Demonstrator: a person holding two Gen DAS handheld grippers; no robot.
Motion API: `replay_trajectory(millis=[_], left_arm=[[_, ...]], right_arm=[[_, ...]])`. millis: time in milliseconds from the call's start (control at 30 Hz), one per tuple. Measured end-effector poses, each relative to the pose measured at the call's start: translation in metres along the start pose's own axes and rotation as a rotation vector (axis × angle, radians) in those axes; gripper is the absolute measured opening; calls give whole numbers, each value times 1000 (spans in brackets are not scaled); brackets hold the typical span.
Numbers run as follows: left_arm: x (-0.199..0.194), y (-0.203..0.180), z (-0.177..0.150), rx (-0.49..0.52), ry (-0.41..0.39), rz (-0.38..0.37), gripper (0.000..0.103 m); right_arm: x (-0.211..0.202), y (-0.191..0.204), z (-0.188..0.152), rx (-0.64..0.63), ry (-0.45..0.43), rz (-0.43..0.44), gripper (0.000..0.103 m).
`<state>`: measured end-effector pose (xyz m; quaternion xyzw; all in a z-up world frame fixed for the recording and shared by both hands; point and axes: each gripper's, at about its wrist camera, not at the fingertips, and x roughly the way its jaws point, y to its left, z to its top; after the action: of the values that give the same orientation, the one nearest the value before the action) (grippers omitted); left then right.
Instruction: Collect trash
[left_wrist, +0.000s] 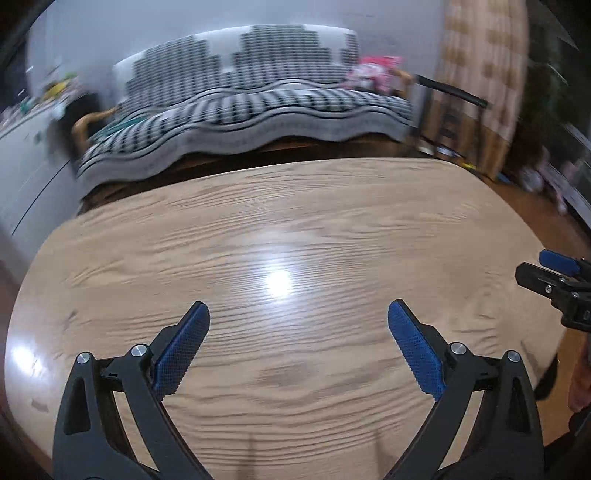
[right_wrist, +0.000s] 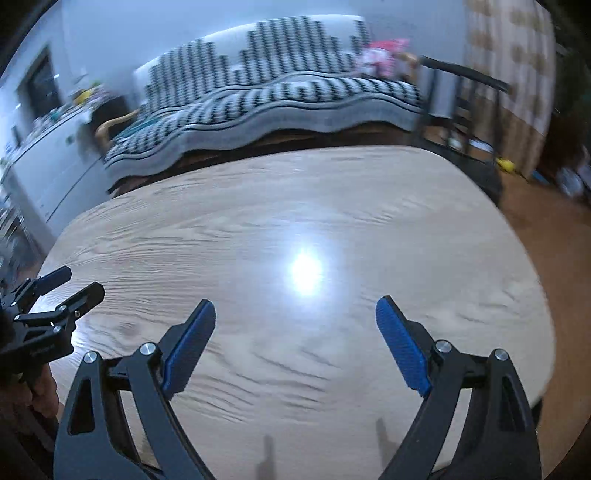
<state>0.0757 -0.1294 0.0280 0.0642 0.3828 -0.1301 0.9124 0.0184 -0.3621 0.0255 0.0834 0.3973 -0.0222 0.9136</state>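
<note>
No trash shows in either view. My left gripper (left_wrist: 298, 317) is open and empty above the near part of a light wooden table (left_wrist: 295, 206). My right gripper (right_wrist: 295, 314) is open and empty above the same table (right_wrist: 295, 192). The right gripper also shows at the right edge of the left wrist view (left_wrist: 535, 267), jaws apart. The left gripper shows at the left edge of the right wrist view (right_wrist: 79, 282), jaws apart. Both views are blurred.
A sofa with a black-and-white patterned cover (left_wrist: 243, 107) stands behind the table. A pink item (left_wrist: 373, 72) lies at its right end. A black chair (left_wrist: 448, 110) and a curtain (left_wrist: 484, 74) are at the right. A white cabinet (right_wrist: 55, 162) stands at the left.
</note>
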Motion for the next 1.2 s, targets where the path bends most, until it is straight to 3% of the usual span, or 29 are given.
replay_trajectory(millis=[133,367,1200], left_arm=[[-2,51,-8,-72,-1,64,94],[7,94,-10,-124,12,95,94],[12,87,-10,-109,13,79,94]], right_arm=[[24,55,7,-68,2,45,86],[60,85,14,-105,46,49,86],[65,76,10,-92,61,41,86]])
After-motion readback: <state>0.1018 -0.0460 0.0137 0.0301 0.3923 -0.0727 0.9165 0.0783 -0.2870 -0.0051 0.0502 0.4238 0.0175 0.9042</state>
